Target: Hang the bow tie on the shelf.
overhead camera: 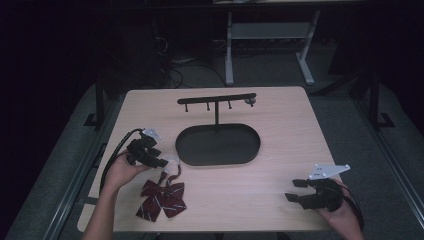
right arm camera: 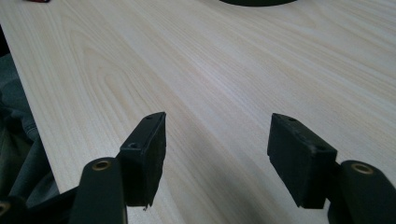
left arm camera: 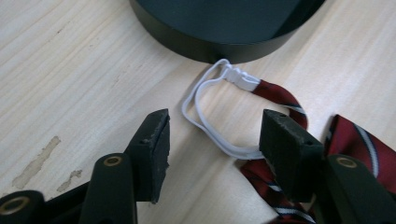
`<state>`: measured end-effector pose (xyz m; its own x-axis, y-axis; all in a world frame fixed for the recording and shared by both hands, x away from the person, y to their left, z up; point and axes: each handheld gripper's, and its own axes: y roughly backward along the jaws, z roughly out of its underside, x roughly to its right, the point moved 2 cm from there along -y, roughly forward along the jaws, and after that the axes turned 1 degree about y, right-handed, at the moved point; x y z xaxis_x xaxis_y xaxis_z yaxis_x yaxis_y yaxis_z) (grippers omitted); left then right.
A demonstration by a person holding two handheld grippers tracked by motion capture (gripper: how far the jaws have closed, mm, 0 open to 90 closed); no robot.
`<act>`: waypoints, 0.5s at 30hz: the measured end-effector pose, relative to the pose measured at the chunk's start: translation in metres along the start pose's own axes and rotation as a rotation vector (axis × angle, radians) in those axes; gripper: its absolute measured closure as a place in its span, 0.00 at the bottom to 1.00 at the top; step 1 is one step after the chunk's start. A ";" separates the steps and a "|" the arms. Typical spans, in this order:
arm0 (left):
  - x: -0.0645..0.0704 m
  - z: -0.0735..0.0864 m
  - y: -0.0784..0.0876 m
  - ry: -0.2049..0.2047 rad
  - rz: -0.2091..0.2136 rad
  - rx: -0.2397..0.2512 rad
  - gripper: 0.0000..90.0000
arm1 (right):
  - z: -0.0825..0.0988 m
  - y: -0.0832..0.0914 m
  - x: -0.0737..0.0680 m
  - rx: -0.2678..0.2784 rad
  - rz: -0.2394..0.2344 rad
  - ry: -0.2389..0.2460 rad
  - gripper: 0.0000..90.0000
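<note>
Oval black tray (overhead camera: 200, 150) at the middle of the worktop (overhead camera: 280, 195), nothing lying in it; from its far rim rises a thin post bearing a black crossbar (overhead camera: 216, 99) with small pegs hanging beneath, parallel to the far edge. Striped dark-red bow tie (overhead camera: 162, 199) flat on the worktop near the near-left corner, its wings toward the near edge; its long axis runs from the wings up along the red neckband to a white elastic loop (left arm camera: 205, 100) with a white clasp, which points toward the tray and lies just beside the tray's near-left wall (left arm camera: 210, 46). Left gripper (overhead camera: 162, 161), held in the person's left hand (overhead camera: 120, 172), set low over the strap between the bow tie and the tray; jaws released and apart, straddling the elastic loop, one pad (left arm camera: 285, 149) over the red band, neither pressing on it. Right gripper (overhead camera: 294, 190) in the right hand (overhead camera: 345, 212) near the near-right corner, well apart from the bow tie; jaws released, bare wood between them. The tray wall stands directly beyond the loop.
</note>
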<state>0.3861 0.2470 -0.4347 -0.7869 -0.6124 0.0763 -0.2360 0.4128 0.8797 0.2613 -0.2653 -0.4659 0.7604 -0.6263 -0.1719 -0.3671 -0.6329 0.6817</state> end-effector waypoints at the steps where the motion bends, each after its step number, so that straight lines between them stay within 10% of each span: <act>1: 0.000 0.000 0.000 0.000 0.000 0.000 0.50 | 0.000 0.000 0.000 0.000 0.000 0.001 0.41; 15: -0.008 -0.002 -0.018 0.019 0.007 -0.059 0.65 | 0.000 0.000 0.000 0.003 -0.002 0.004 0.41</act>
<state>0.3979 0.2432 -0.4502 -0.7771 -0.6228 0.0906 -0.1962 0.3766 0.9054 0.2612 -0.2650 -0.4657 0.7635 -0.6228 -0.1706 -0.3668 -0.6357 0.6792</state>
